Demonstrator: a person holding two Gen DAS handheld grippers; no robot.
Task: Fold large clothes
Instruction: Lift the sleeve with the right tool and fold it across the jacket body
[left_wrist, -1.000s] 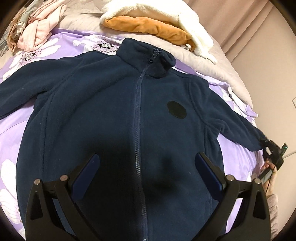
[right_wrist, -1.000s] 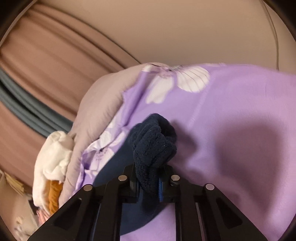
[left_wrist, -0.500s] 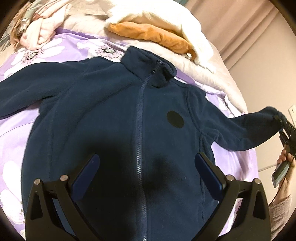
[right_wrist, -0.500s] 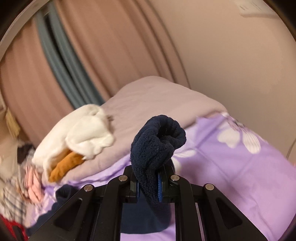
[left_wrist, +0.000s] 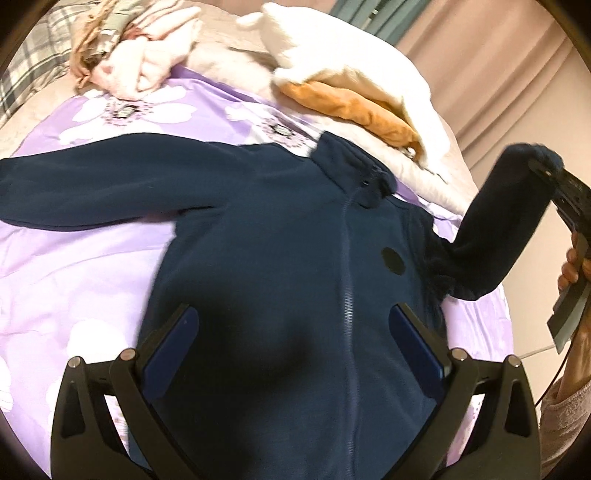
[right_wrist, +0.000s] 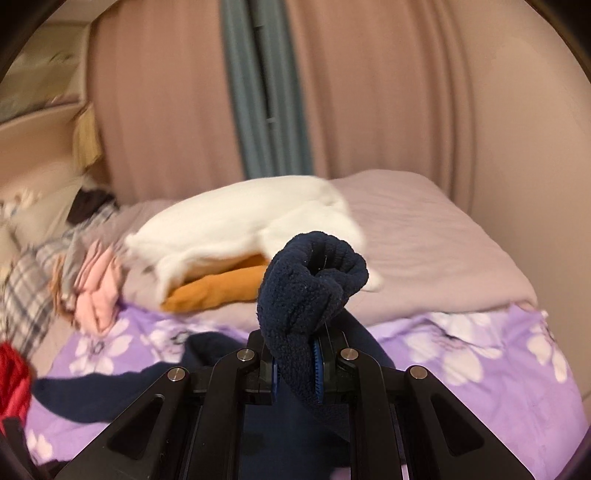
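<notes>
A navy fleece zip jacket (left_wrist: 280, 258) lies face up on the purple flowered bed cover (left_wrist: 92, 266), collar toward the far side. Its left sleeve (left_wrist: 92, 192) lies flat, stretched out to the left. My left gripper (left_wrist: 295, 350) hovers open and empty above the jacket's lower body. My right gripper (right_wrist: 295, 369) is shut on the cuff of the right sleeve (right_wrist: 310, 280) and holds it raised above the bed; it also shows at the right edge of the left wrist view (left_wrist: 546, 173), with the sleeve (left_wrist: 491, 229) lifted off the cover.
A white and orange bundle of garments (left_wrist: 351, 92) lies behind the collar on a grey blanket (right_wrist: 424, 251). Pink clothes (left_wrist: 147, 70) and a plaid cloth (left_wrist: 29, 74) lie at the far left. Pink curtains (right_wrist: 369, 92) hang behind the bed.
My right gripper has lifted the right sleeve cuff up off the bed and swung toward the jacket's middle. The left gripper has shifted a little, still open above the jacket.
</notes>
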